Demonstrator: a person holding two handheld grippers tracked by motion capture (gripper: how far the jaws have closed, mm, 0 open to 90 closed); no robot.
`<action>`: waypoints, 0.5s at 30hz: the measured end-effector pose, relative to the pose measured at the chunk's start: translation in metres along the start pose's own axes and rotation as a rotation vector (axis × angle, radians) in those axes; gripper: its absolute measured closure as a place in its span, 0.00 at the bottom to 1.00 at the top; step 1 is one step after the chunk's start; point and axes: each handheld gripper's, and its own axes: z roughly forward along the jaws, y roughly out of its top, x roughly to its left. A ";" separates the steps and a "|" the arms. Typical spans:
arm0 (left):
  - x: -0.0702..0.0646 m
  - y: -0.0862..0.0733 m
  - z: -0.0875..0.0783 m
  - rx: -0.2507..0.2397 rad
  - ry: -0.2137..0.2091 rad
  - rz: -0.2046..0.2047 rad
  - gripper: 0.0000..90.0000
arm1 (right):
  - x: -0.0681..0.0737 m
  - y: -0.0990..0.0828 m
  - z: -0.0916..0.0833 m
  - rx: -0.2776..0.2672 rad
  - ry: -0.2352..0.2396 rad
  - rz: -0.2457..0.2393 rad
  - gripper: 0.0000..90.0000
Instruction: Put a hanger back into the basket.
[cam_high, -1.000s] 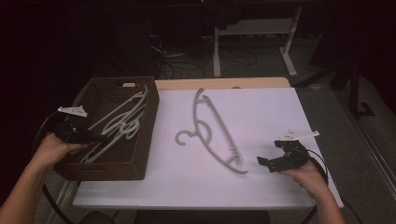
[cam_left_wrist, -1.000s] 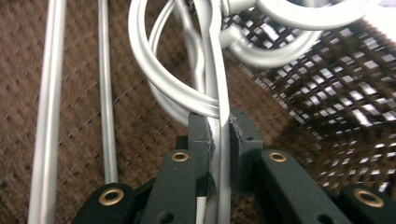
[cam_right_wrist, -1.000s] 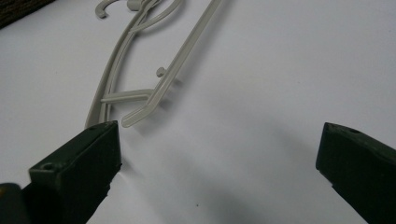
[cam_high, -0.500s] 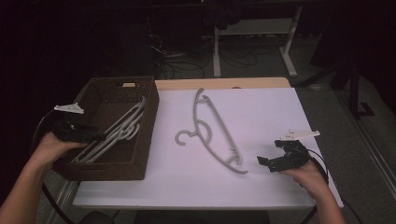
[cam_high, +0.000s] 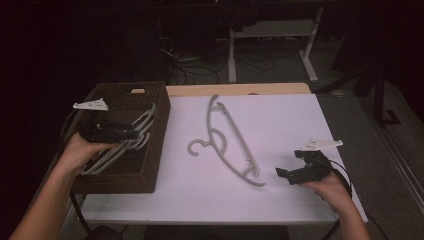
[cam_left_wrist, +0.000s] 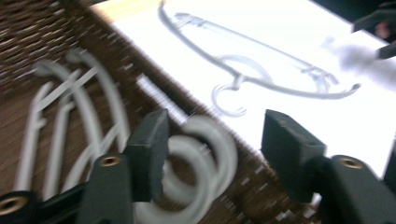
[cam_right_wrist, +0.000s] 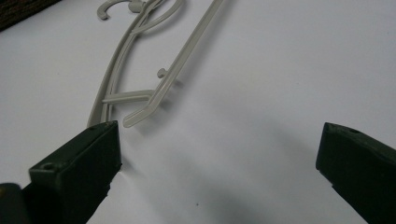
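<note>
The left gripper (cam_high: 131, 134) hangs over the brown woven basket (cam_high: 150, 165) at the left edge of the table, its jaws pointing toward the table's middle. They have just been closing a little after opening, and now stand about half apart. In the left gripper view the hooks of the grey hangers in the basket (cam_left_wrist: 201, 163) show in the gap between the pads, close by the left-hand one, but the picture is blurred and no pad presses on them, so nothing is gripped. Those hangers (cam_high: 125, 147) lie stacked aslant inside the basket, their hooks toward the wall that faces the table's middle. Beyond that wall, on the white table top (cam_high: 300, 120), a single grey hanger (cam_high: 235, 145) lies flat near the centre, running from the far edge toward the near right, with its hook turned toward the basket. The right gripper (cam_high: 287, 175) is held low near the near right corner of the table, just beside the near end of that hanger. Its jaws stand wide with only bare table between them, and in the right gripper view the hanger's end (cam_right_wrist: 140, 112) lies just above the left-hand jaw, with no contact that can be made out.
</note>
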 end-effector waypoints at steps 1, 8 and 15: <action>-0.005 0.003 0.002 -0.005 -0.012 0.006 0.55 | 0.000 0.000 0.000 0.000 0.001 0.001 0.00; -0.044 0.027 0.028 -0.044 -0.067 0.051 0.83 | 0.000 0.001 0.000 -0.002 0.001 0.001 0.00; -0.074 0.044 0.067 -0.006 -0.102 0.084 1.00 | -0.001 0.001 0.000 -0.003 0.003 -0.005 0.00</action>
